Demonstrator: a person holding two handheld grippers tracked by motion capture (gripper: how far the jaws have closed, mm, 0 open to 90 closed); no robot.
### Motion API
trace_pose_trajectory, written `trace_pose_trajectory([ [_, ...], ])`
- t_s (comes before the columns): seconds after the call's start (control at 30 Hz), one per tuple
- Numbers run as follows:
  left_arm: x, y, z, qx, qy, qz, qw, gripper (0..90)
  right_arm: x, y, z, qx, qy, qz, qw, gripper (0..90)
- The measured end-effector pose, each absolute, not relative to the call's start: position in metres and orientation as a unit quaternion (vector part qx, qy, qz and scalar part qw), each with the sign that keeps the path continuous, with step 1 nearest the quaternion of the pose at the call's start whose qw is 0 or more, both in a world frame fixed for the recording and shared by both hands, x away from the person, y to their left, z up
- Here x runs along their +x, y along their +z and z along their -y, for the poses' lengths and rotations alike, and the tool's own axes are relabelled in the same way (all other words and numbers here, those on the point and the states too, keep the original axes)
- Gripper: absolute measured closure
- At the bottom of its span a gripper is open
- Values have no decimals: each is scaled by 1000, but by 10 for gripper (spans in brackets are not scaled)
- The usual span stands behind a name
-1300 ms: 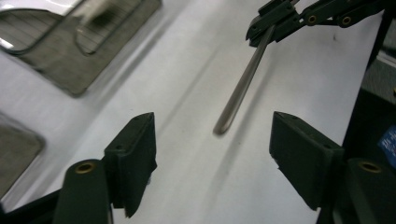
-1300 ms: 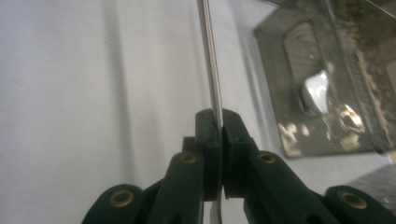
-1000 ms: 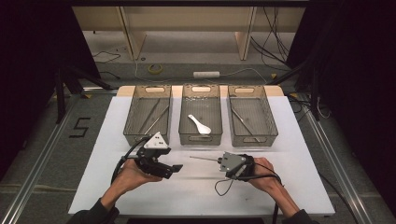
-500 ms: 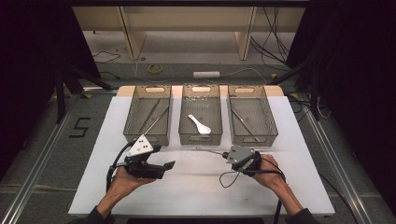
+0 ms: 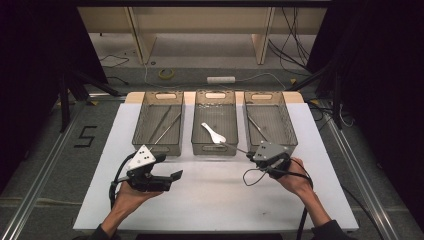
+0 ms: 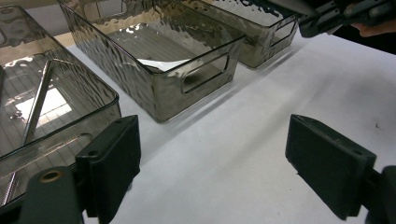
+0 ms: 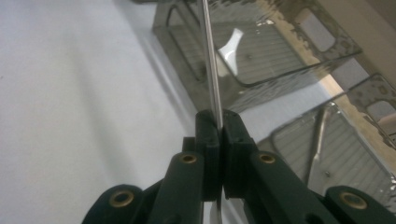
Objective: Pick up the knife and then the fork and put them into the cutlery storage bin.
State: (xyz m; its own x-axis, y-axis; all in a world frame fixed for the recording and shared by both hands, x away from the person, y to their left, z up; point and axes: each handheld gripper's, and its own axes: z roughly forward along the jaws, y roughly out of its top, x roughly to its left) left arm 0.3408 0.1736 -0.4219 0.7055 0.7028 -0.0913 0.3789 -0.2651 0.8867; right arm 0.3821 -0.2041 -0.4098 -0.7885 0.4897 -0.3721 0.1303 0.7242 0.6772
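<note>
Two tools work over the white worktop (image 5: 215, 200), nearest the person. Left tool (image 5: 172, 176) lies low by the front of the left bin (image 5: 159, 122), its jaws spread wide with nothing between them; they have just been opening, so it looks released and waiting. Right tool (image 5: 250, 156) is clenched on a thin metal rod (image 7: 211, 79), pinched near one end so the long shaft points toward the middle bin (image 5: 215, 122). Likely the rod is being carried for sorting. Farther back, a white spoon (image 5: 213, 133) rests in the middle bin, and metal utensils lie in the right bin (image 5: 270, 120).
</note>
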Motion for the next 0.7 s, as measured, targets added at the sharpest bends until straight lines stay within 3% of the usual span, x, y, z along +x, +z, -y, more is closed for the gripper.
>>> trace_pose_trajectory([
  [0.7,331,-419,-173,773,172,-340,507,160,455,-381,232,286,325,-853,290,878],
])
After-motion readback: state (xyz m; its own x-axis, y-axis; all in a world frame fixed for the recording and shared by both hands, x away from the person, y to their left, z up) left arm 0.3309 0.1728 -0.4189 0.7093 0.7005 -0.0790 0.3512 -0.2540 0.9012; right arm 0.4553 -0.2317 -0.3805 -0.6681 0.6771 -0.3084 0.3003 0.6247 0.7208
